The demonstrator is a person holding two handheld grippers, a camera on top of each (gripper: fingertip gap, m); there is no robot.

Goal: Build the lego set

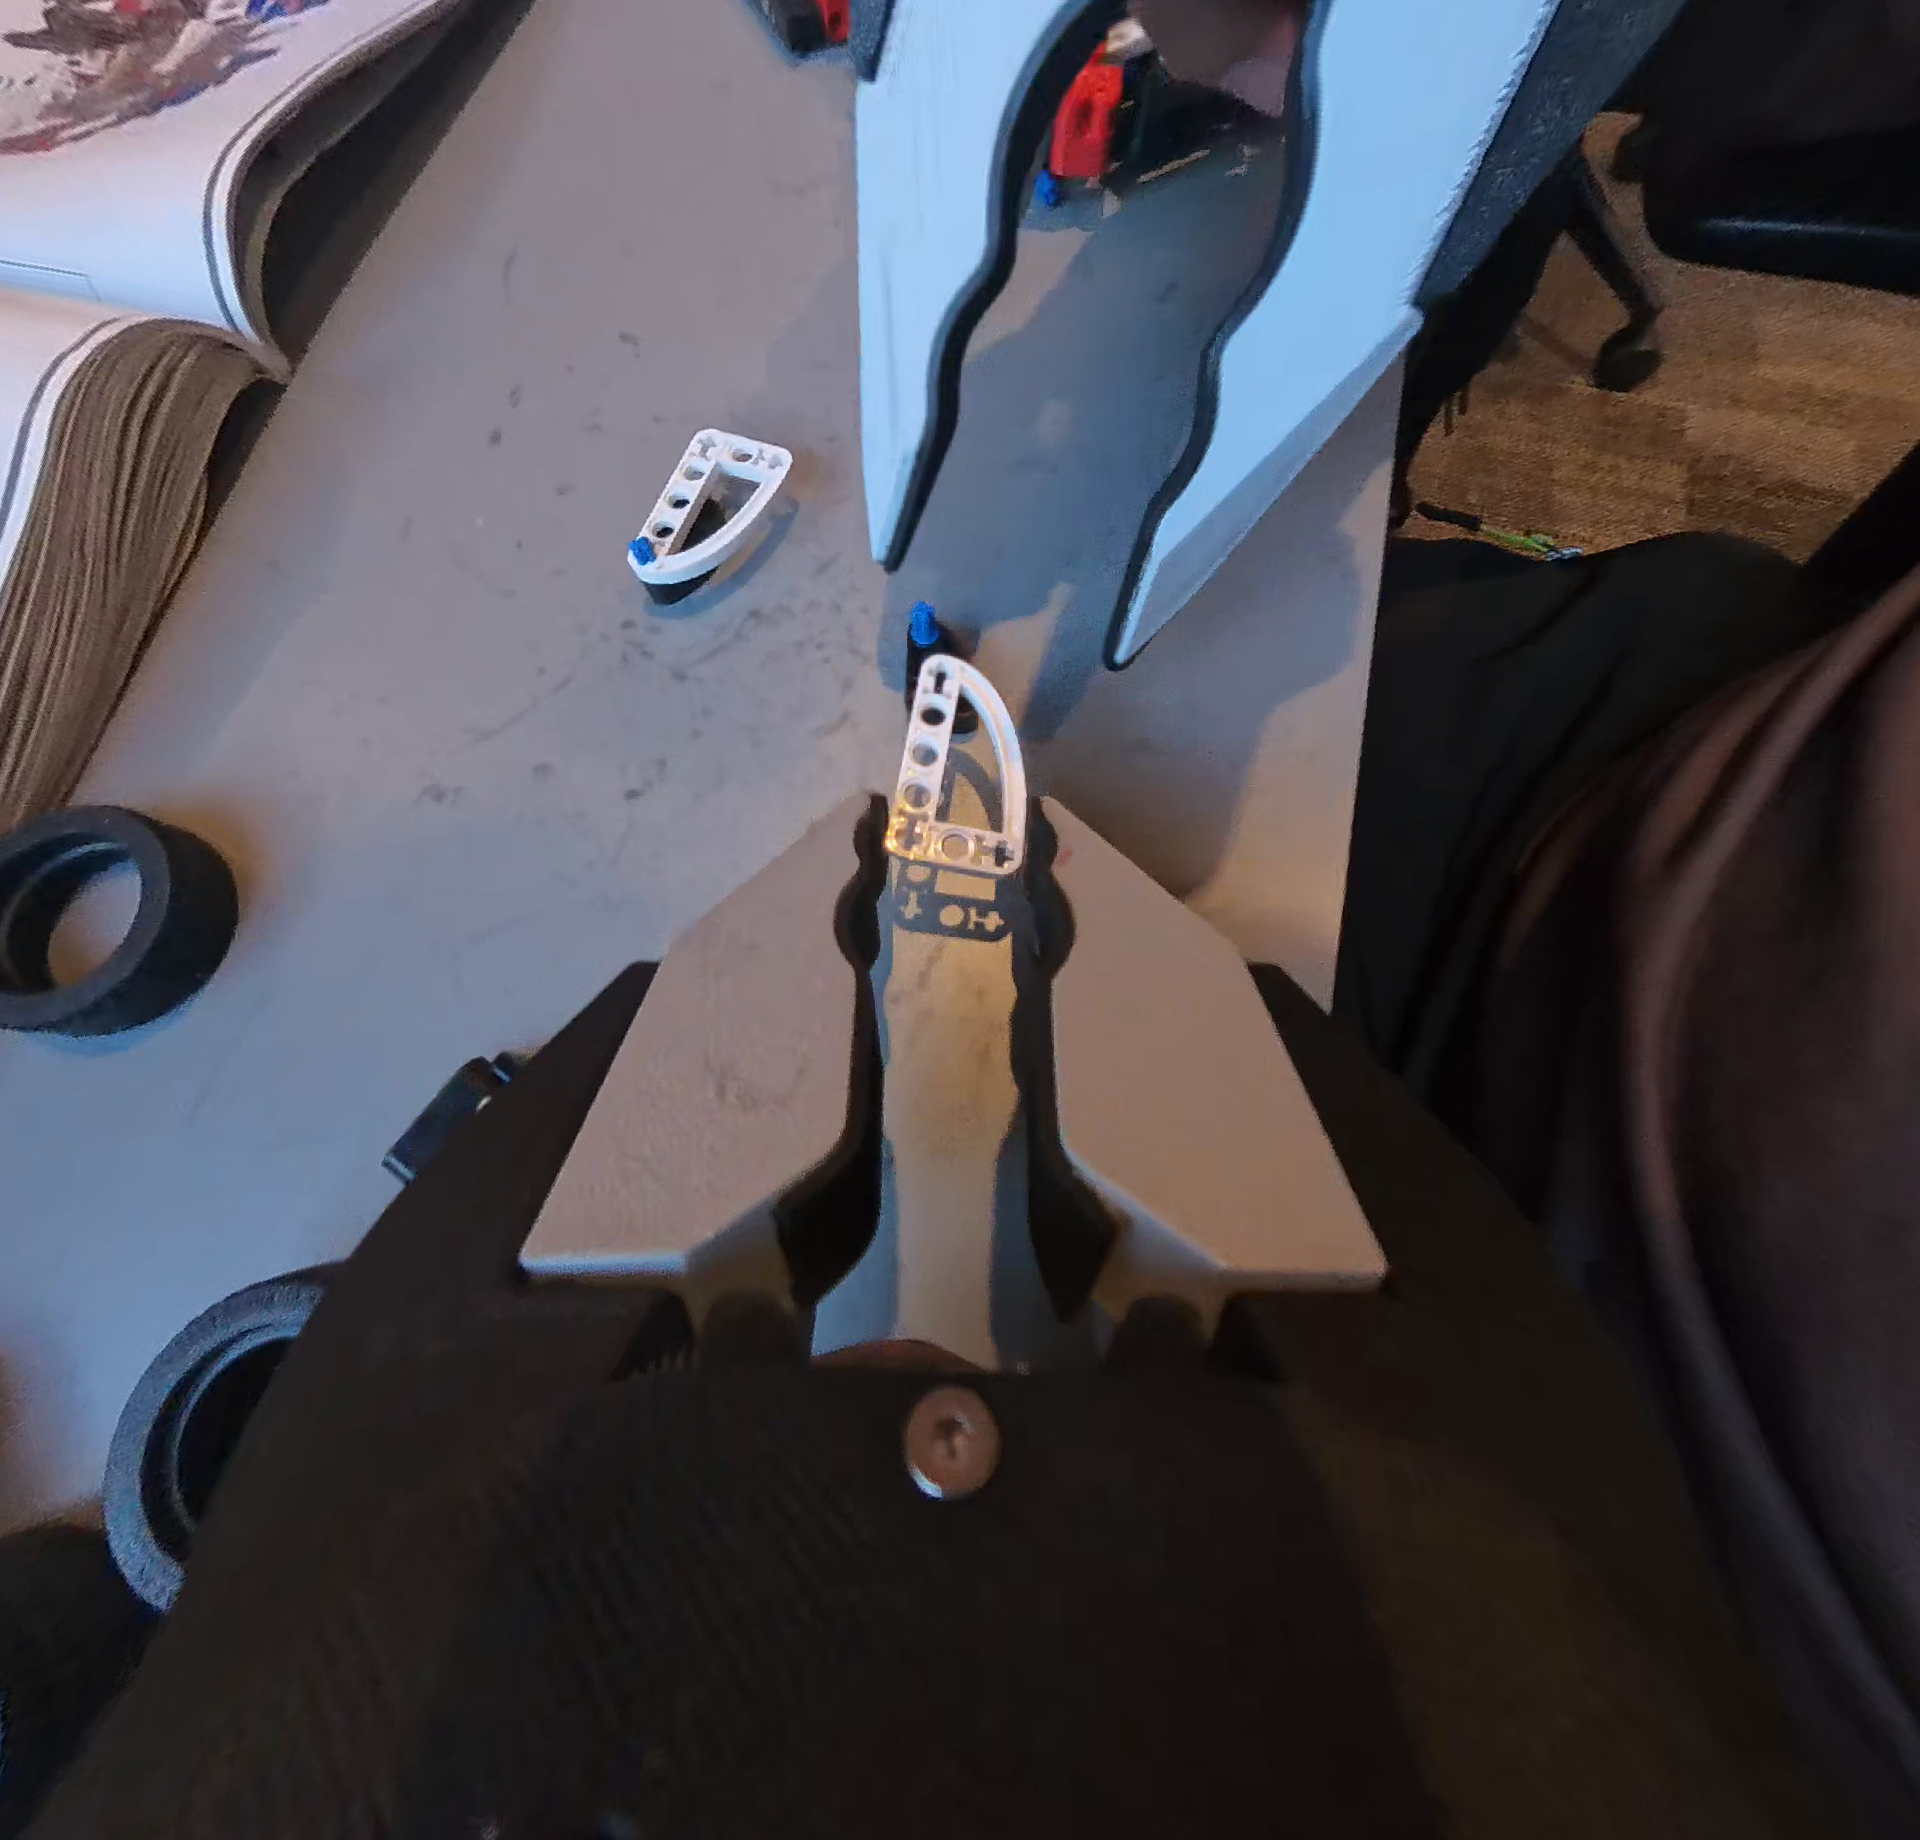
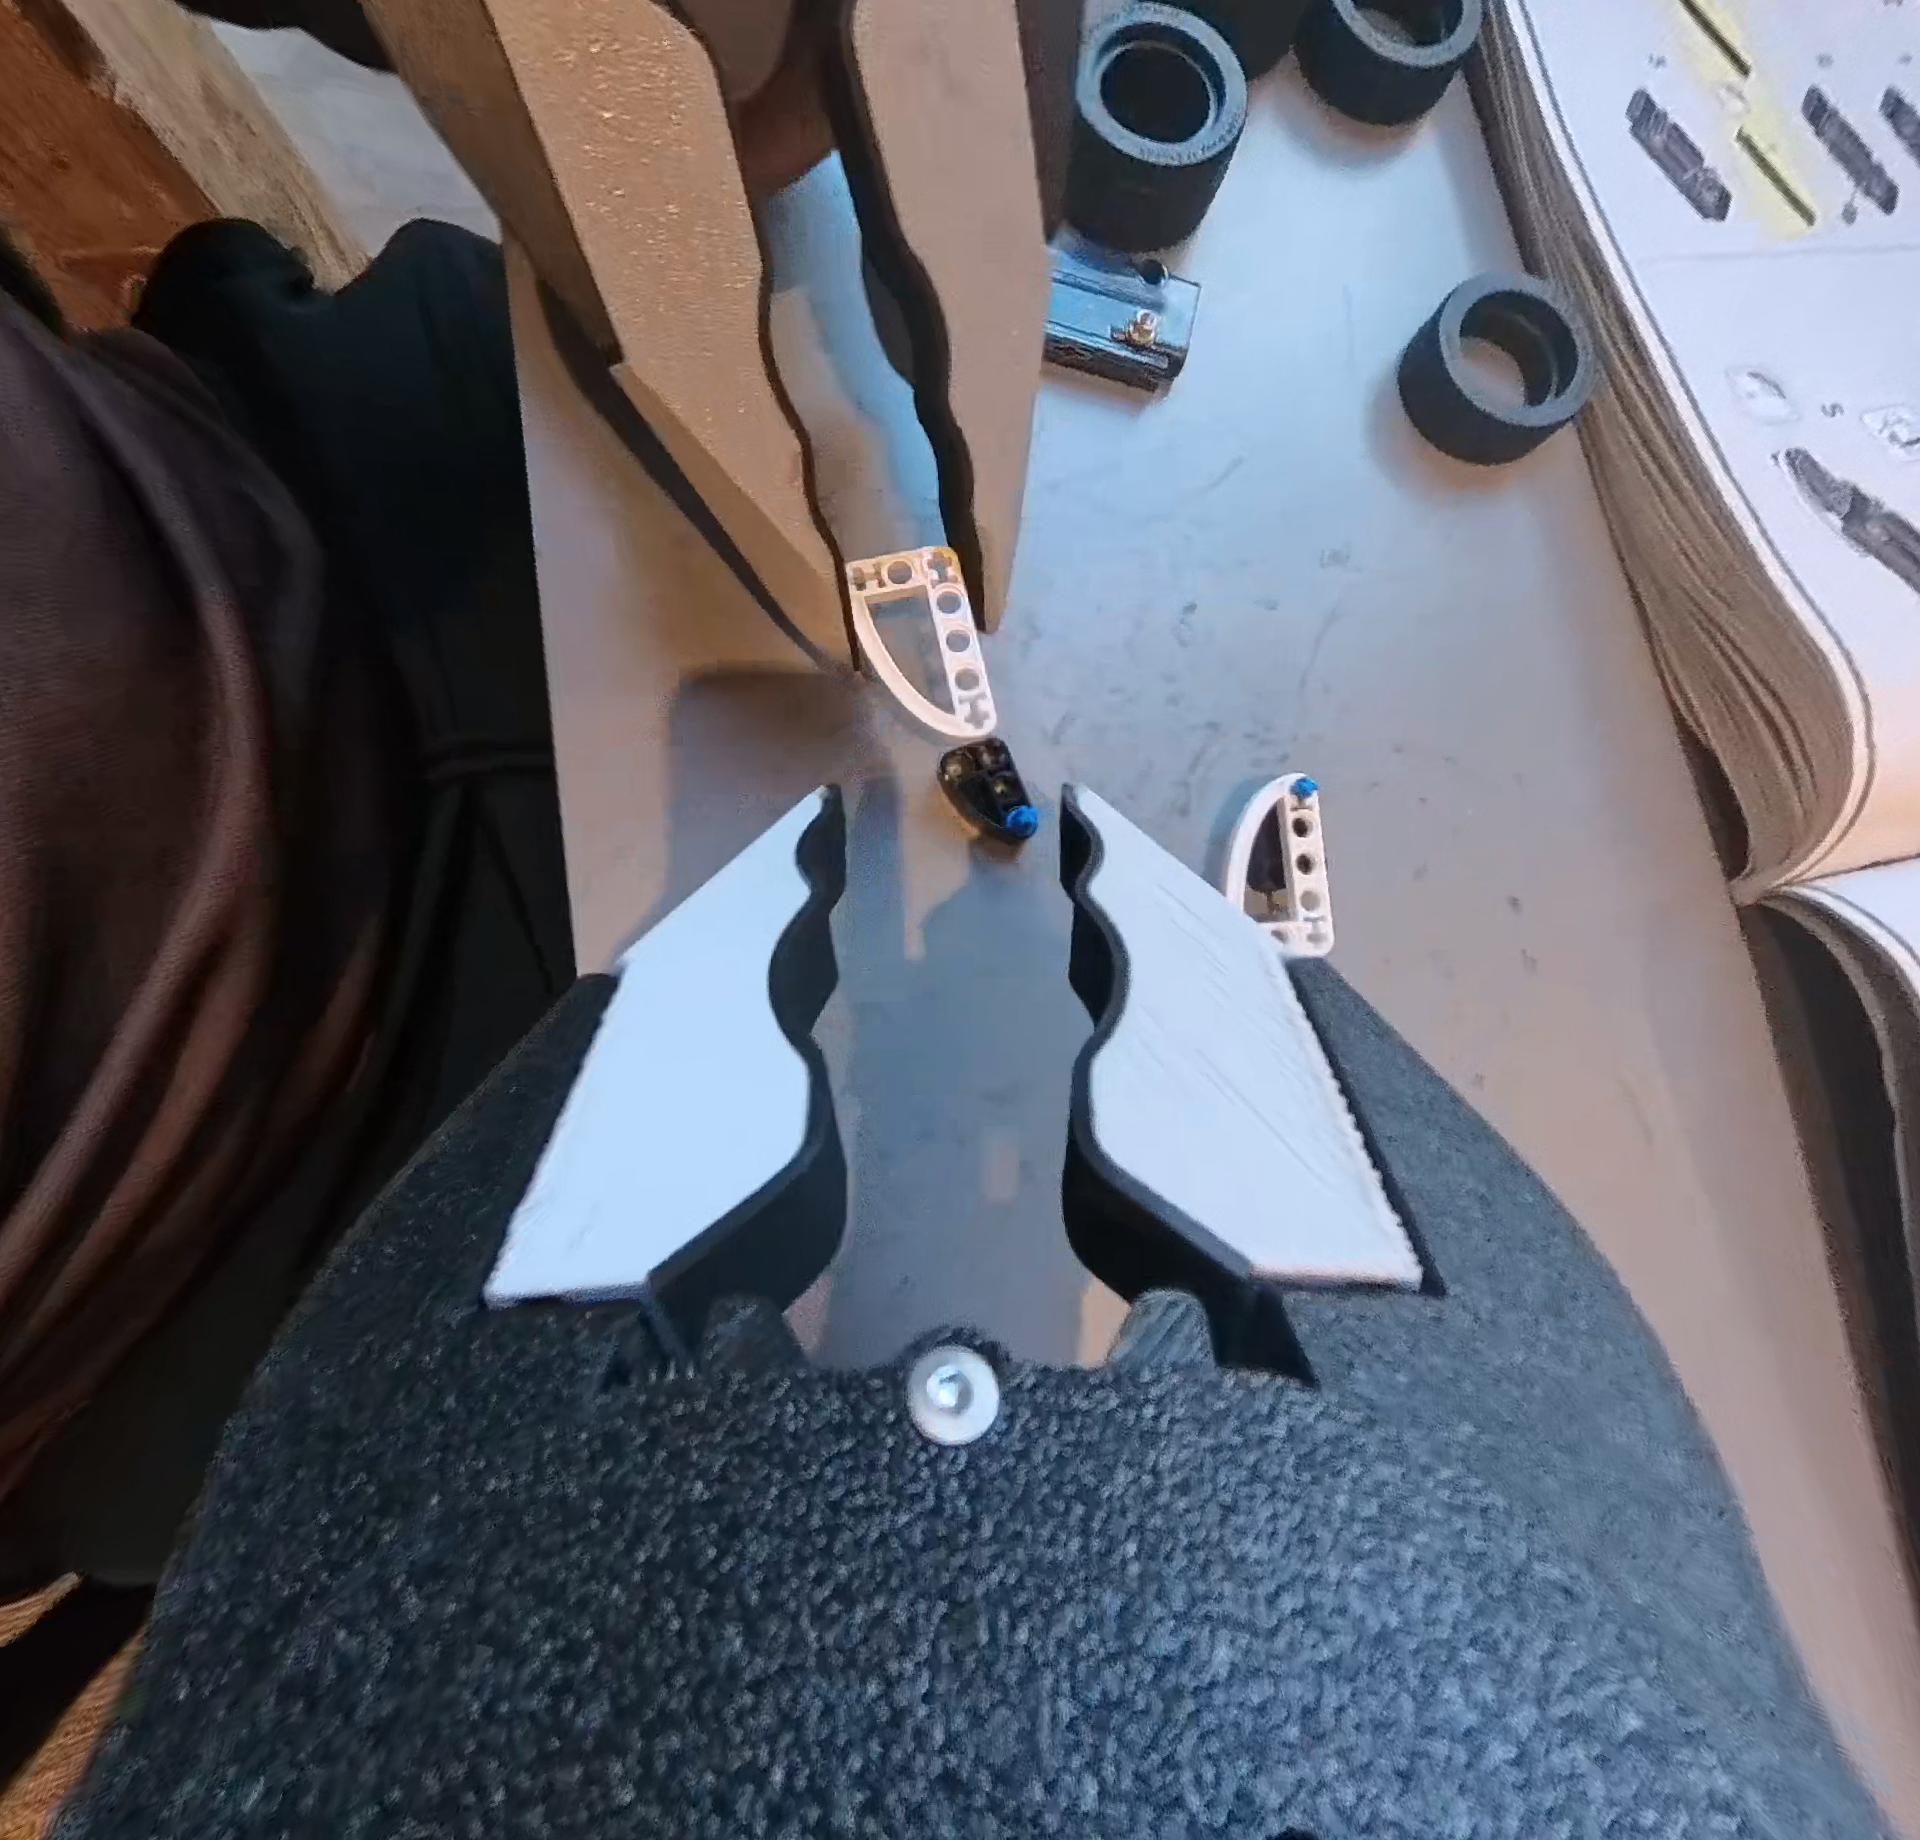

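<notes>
In the left wrist view, my left gripper is clamped on the wide end of a white curved panel, its narrow end poised over the black piece with a blue pin, I judge for mating. In the right wrist view, my right gripper stands spread, flanking that black piece on the table, probably to steady it; a finished white-and-black pair lies beside.

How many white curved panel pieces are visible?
2: one white panel held in the left gripper; another white panel lying on the table beside it. Others may be hidden.
</notes>
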